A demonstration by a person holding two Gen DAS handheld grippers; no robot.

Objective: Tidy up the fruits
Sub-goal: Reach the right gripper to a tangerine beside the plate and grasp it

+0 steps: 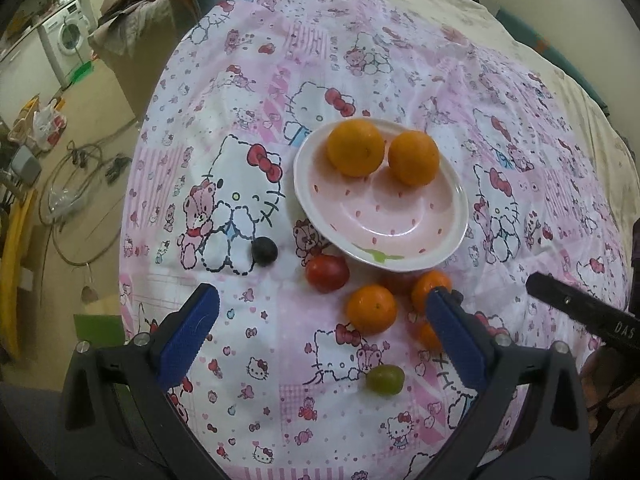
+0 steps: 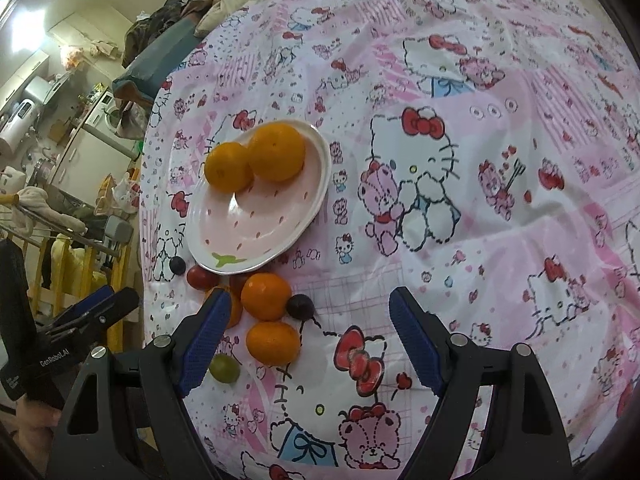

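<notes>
Looking at where things stand: two mandarins (image 1: 355,147) already sit on the pink strawberry plate (image 1: 320,216), the rest lie loose on the Hello Kitty bedsheet (image 1: 280,360) just below the plate's rim.
Left gripper (image 1: 320,332): jaws wide apart, nothing between the pads, hovering low in the frame over a loose mandarin (image 1: 372,309) and a green grape (image 1: 385,379).
Right gripper (image 2: 310,340): also spread wide and empty — a mandarin (image 2: 273,342) and a dark grape (image 2: 300,306) sit toward its left finger.
Loose fruit: a cherry tomato (image 1: 327,273) and a blueberry (image 1: 264,251) lie beside the plate's lower-left edge.
Risk: the sheet is soft and wrinkled, so a finger pressing down could probably roll the round fruit away; the cluster is tight, so closing on one mandarin may nudge its neighbours; both grippers aiming at one pile could clash.
Left view only: the blueberry in the clear.
Right view only: the dark grape, plus the bottom mandarin in full — half-hidden behind a finger in the left view.
</notes>
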